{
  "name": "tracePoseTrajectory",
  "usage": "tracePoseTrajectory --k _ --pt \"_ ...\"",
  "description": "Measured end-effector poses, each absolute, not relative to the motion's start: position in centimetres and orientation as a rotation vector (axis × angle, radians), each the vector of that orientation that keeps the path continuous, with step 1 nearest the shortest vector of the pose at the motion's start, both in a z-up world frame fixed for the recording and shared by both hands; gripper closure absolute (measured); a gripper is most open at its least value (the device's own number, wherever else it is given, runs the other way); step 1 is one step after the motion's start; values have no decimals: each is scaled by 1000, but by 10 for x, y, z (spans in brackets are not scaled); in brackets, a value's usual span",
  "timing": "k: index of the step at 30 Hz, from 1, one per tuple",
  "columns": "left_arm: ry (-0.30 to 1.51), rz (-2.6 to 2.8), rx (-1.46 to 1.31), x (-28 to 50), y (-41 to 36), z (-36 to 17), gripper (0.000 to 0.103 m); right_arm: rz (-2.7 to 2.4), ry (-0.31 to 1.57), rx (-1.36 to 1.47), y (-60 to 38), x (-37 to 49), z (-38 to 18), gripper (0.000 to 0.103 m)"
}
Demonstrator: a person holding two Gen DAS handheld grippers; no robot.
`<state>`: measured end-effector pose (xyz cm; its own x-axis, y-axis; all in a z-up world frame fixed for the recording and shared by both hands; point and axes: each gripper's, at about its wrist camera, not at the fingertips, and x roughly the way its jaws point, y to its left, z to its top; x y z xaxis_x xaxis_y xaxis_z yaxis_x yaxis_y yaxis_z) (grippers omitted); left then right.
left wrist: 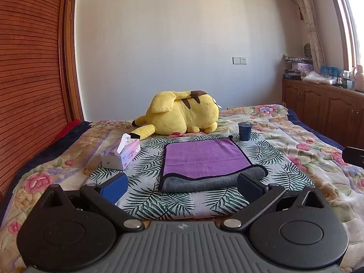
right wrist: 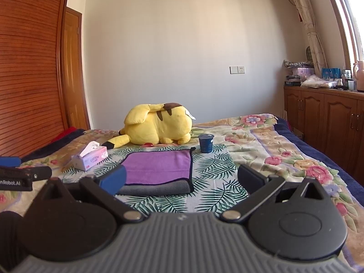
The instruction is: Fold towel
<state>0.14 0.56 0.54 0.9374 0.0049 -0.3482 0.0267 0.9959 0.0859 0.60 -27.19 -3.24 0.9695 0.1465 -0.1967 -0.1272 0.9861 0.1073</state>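
Note:
A purple towel (left wrist: 204, 157) with a grey underside and black trim lies folded on the leaf-print cloth (left wrist: 147, 200) on the bed. Its grey lower layer sticks out at the near edge. It also shows in the right wrist view (right wrist: 159, 167). My left gripper (left wrist: 182, 187) is open and empty, just in front of the towel's near edge. My right gripper (right wrist: 182, 178) is open and empty, near the towel's front right corner. Part of the left gripper (right wrist: 20, 175) shows at the left edge of the right wrist view.
A yellow plush toy (left wrist: 182, 113) lies behind the towel. A tissue box (left wrist: 120, 154) stands to its left and a dark blue cup (left wrist: 245, 131) at its far right corner. Wooden wardrobe (left wrist: 29, 79) at left, cabinets (left wrist: 323, 111) at right.

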Motion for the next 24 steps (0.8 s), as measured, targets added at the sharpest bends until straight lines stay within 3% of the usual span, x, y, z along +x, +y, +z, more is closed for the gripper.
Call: tracePoseTrajectory --k 24 --pt "358 -14 98 1 5 0 17 136 211 93 -274 6 -34 0"
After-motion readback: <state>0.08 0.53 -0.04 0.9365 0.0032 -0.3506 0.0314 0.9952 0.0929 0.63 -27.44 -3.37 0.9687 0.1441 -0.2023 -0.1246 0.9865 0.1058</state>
